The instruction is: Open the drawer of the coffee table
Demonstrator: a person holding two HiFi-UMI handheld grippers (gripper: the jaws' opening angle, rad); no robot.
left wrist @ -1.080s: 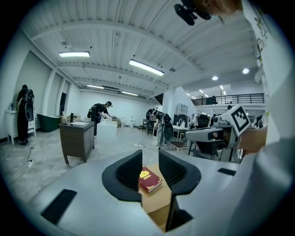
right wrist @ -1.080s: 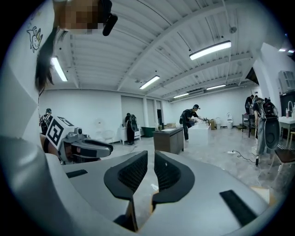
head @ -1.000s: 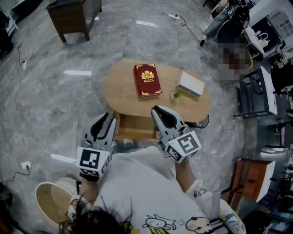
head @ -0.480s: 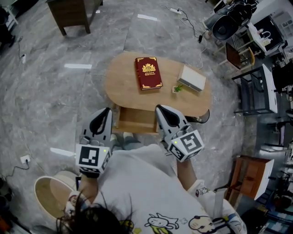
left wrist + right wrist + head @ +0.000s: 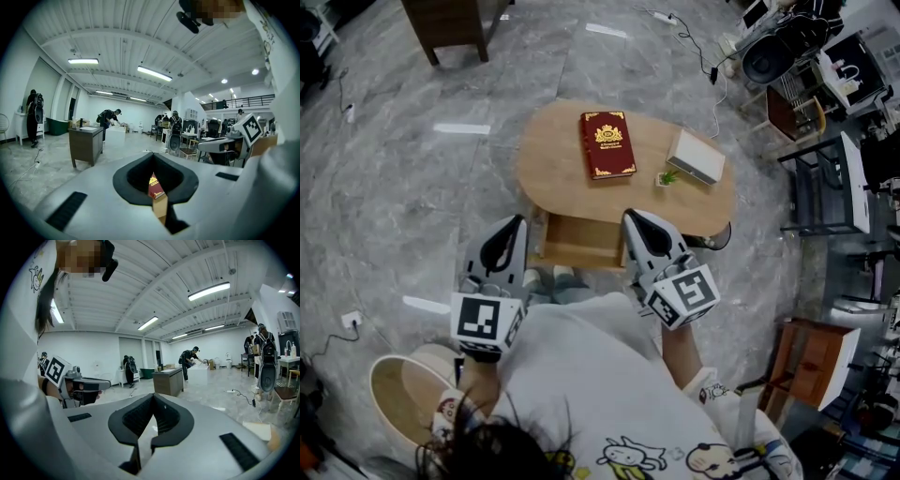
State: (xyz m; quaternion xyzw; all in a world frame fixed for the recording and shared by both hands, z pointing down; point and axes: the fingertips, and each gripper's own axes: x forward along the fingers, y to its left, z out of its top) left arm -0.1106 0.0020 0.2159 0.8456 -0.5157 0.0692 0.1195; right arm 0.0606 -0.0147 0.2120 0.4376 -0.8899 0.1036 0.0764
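Open drawer (image 5: 581,246) juts from the near edge of the coffee table (image 5: 555,164); left gripper (image 5: 512,230) and right gripper (image 5: 634,223) flank it, jaws pressed together, empty.

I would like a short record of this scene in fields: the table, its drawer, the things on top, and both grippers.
table: oval wooden coffee table
drawer: pulled out toward the person, nothing visible inside
on top: red book, white box, small green plant
left gripper: shut, holds nothing
right gripper: shut, holds nothing

Big open lab hall: marble floor (image 5: 412,187), strip lights (image 5: 154,73), work desks (image 5: 86,144), trailing cables (image 5: 243,394).
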